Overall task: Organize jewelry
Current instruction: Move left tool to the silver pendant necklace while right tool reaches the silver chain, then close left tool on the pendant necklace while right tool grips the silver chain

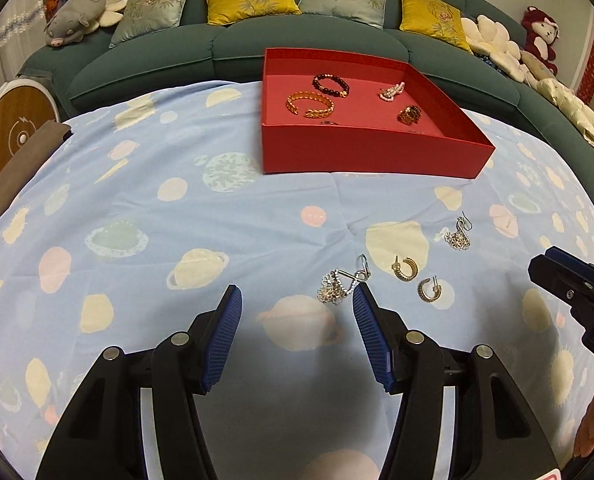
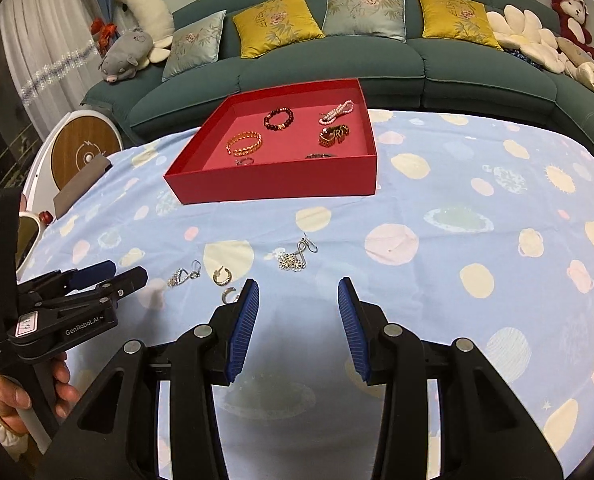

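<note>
Loose on the planet-print tabletop [image 1: 177, 216]: two silver flower drop earrings [image 1: 339, 284] [image 1: 458, 234] and two gold hoop earrings [image 1: 405, 269] [image 1: 429, 289]. Red tray [image 1: 369, 156] beyond holds a gold bangle [image 1: 310, 105], dark bead bracelet [image 1: 330, 85], pearl piece [image 1: 392, 91] and gold ring [image 1: 410, 114]. Left tool [image 1: 297, 300]: jaws spread, empty, one silver earring just ahead; right tool [image 2: 298, 292]: likewise spread, empty.

"GenRobot.AI" showing in white on the side of my left gripper [image 2: 113, 276], a small white sticker with unreadable handwritten digits sitting beside it; tiny white lettering on its handle staying illegible
</note>
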A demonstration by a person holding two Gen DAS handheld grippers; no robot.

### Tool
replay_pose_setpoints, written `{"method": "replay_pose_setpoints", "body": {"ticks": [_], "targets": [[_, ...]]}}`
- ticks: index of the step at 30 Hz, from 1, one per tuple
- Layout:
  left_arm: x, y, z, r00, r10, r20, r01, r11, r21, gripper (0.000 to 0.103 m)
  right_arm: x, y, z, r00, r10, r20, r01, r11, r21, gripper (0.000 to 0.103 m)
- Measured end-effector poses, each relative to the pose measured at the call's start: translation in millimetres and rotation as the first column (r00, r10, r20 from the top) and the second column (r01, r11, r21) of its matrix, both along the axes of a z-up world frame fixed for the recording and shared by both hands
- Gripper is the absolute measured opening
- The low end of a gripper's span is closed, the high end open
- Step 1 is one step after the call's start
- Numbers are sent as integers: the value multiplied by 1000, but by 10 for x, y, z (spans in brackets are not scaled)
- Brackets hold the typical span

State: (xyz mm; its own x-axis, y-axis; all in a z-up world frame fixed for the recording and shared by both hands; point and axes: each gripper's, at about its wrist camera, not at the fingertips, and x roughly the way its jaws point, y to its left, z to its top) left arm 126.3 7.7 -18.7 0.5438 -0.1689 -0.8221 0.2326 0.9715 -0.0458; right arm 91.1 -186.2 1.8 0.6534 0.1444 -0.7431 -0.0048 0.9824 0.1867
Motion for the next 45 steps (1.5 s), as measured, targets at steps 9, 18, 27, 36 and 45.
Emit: {"method": "replay_pose_setpoints", "body": {"ticks": [9, 18, 27, 36, 45], "targets": [[103, -180, -227, 999, -39, -11, 39, 999, 31, 53, 199, 72, -108, 1000, 17, -18, -16, 999, 32, 40], [113, -207, -214, 997, -73, 17, 73, 997, 38, 15, 351, 99, -240, 999, 22, -47, -20, 999, 35, 40], [138, -111, -178, 998, -67, -3, 67, 998, -14, 12, 579, 184, -381, 998, 27, -48, -28, 1000, -9, 40], [177, 52, -154, 999, -35, -17, 35, 999, -30, 12, 680, 255, -471, 998, 35, -51, -38, 997, -63, 27], [212, 181, -123, 1000, -9, -25, 8, 998, -55, 12, 677, 267, -447, 999, 23, -42, -26, 997, -70, 14]]}}
